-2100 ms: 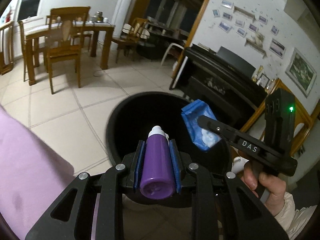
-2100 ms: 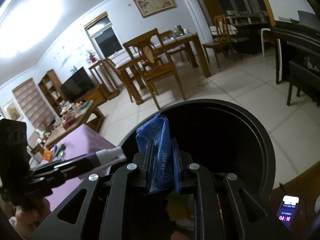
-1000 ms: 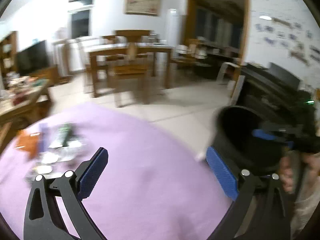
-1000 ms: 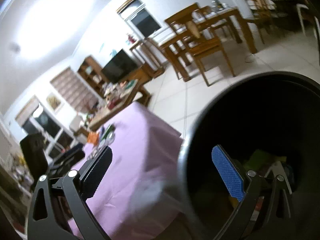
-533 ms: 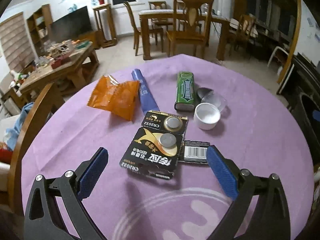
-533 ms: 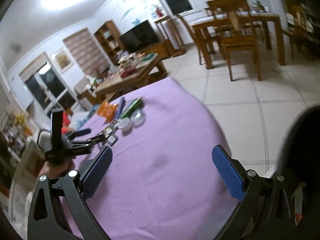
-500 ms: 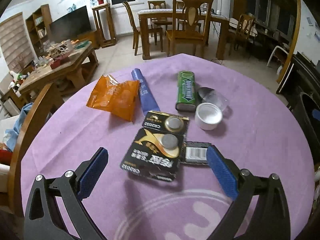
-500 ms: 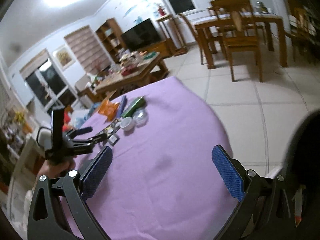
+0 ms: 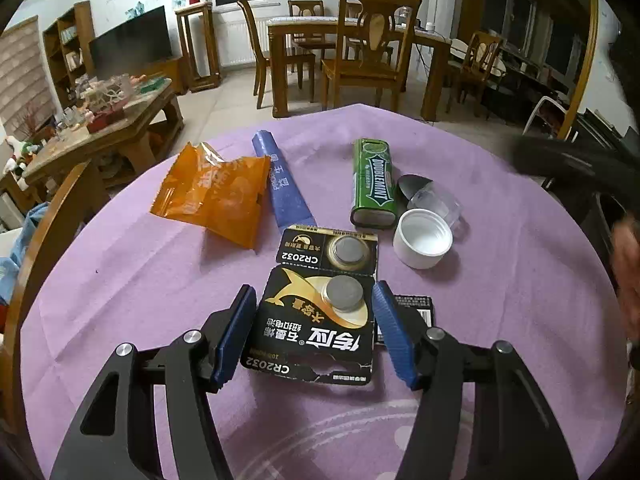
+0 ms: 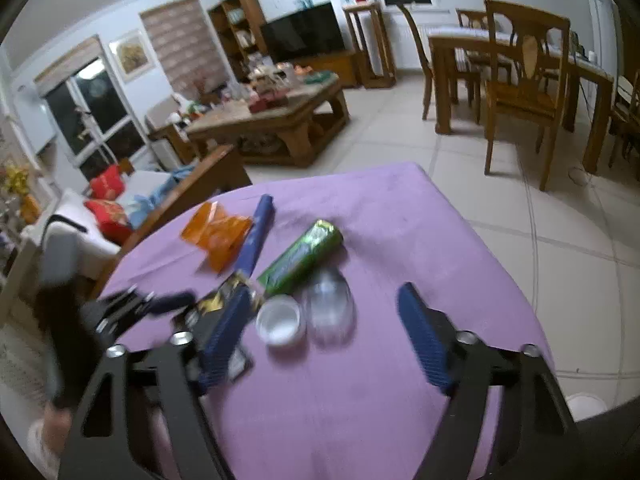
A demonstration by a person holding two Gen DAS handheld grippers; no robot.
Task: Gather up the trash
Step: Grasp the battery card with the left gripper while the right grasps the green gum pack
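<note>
Trash lies on a round table with a purple cloth (image 9: 140,280). My left gripper (image 9: 314,332) is open, its blue pads either side of a black CR2032 battery card (image 9: 316,328), not closed on it. Beyond lie a second battery card (image 9: 326,250), an orange wrapper (image 9: 212,196), a blue wrapper (image 9: 284,188), a green gum pack (image 9: 374,182), a white cap (image 9: 422,238) and a clear lid (image 9: 434,200). My right gripper (image 10: 324,336) is open above the white cap (image 10: 280,320) and clear lid (image 10: 330,306).
A small black card (image 9: 412,312) lies right of my left gripper. Wooden dining table and chairs (image 9: 360,48) stand behind, a cluttered coffee table (image 9: 104,120) at the left. A wooden chair back (image 9: 44,240) borders the table's left edge.
Both grippers dropped their items into the black bin, opened and swung back to the table. My left gripper has moved down around the battery card and narrowed; my right has come closer to the trash.
</note>
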